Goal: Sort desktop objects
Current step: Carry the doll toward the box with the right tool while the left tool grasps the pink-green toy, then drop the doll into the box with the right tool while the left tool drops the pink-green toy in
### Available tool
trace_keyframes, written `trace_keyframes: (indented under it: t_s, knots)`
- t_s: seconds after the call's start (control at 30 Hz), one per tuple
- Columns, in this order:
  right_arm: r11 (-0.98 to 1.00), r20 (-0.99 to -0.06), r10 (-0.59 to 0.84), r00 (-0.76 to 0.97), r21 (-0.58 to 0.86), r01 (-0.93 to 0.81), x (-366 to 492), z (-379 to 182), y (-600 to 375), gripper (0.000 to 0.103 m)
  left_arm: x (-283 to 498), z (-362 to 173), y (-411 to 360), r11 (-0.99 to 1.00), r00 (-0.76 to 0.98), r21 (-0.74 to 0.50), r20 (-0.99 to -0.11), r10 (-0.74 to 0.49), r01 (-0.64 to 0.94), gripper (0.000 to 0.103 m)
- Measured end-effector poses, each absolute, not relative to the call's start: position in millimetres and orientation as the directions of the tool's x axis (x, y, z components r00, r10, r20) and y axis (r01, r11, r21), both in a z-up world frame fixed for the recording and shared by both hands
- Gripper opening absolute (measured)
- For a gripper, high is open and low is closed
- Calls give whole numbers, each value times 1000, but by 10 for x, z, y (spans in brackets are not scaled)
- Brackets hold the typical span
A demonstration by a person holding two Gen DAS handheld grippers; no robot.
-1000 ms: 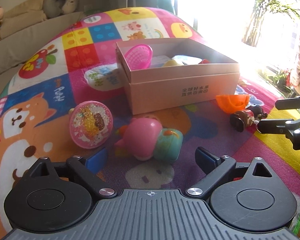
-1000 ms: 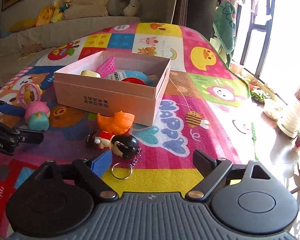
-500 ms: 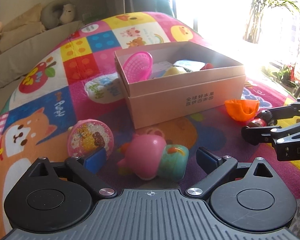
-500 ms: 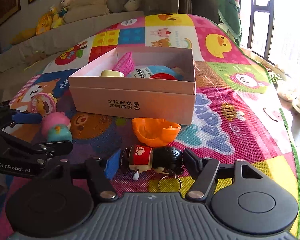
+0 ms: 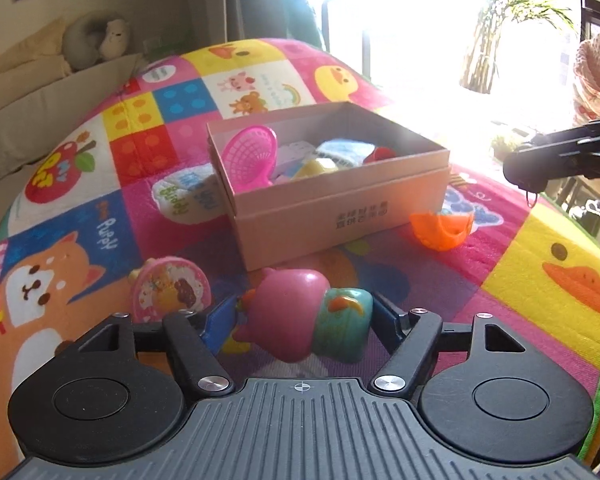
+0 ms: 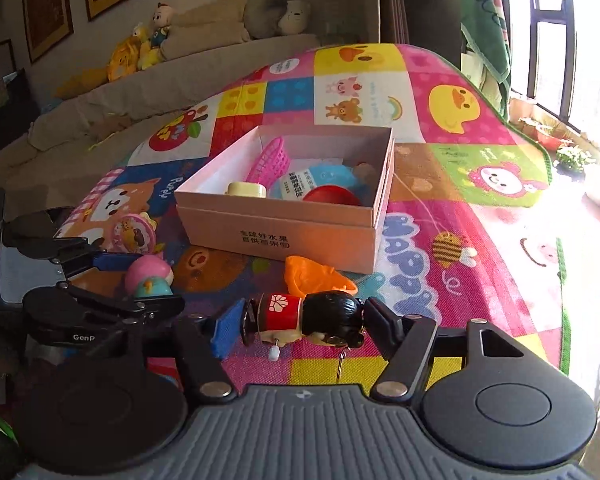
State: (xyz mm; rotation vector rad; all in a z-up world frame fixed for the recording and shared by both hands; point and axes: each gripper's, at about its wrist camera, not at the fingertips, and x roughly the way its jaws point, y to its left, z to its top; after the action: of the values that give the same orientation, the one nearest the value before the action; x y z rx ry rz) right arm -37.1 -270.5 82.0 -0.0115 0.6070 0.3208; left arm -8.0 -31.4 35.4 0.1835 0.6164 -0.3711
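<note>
Left gripper (image 5: 304, 314) had just closed on the pink toy (image 5: 300, 314); right gripper (image 6: 300, 322) clamped the doll (image 6: 308, 322), both near the box (image 6: 300, 236).

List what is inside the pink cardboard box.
Inside the pink cardboard box: a pink mesh basket, cream cup, blue packet, red bowl. Anything beneath them is hidden.

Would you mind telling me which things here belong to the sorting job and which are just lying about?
Job: pink toy in left gripper; doll keychain in right gripper; orange toy; round pink toy; box.

Lying about: play mat; sofa; plush toys.
</note>
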Motion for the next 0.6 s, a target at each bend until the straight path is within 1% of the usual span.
trace_keyframes:
  t_s: [0.1, 0.17, 0.2, 0.27, 0.33, 0.4, 0.43, 0.47, 0.53, 0.6]
  knots:
    - [953, -452, 290, 844, 56, -297, -400, 1275, -2793, 66, -61, 733, -339, 915, 822, 96, -484, -301, 391, 76]
    - [953, -382, 297, 875, 65, -295, -382, 1561, -2860, 66, 17, 886, -389, 916, 858, 139, -427, -286, 375, 76]
    - [953, -356, 301, 885, 76, -294, -363, 1654, -2886, 66, 90, 933, -428, 918, 870, 160, -409, -274, 364, 76]
    - [954, -311, 301, 902, 93, -286, -312, 1801, -2926, 66, 232, 961, -491, 916, 876, 176, -401, -267, 360, 76]
    - [954, -295, 299, 907, 101, -282, -254, 1847, -2935, 66, 422, 968, -587, 917, 886, 189, -384, -261, 352, 76]
    - [952, -299, 307, 904, 114, -285, -166, 1844, -2927, 66, 592, 944, -676, 913, 897, 199, -347, -273, 355, 80]
    - [950, -310, 312, 898, 125, -287, -114, 1827, -2918, 66, 680, 912, -712, 908, 895, 210, -352, -275, 362, 89]
    - [948, -326, 315, 891, 140, -285, -49, 1798, -2909, 66, 753, 868, -737, 905, 888, 214, -368, -275, 368, 93]
    - [951, -349, 308, 885, 155, -269, 41, 1735, -2901, 66, 789, 775, -709, 907, 871, 188, -405, -278, 377, 93]
    - [954, -360, 295, 885, 159, -253, 82, 1678, -2928, 66, 688, 690, -631, 903, 847, 145, -431, -311, 405, 95]
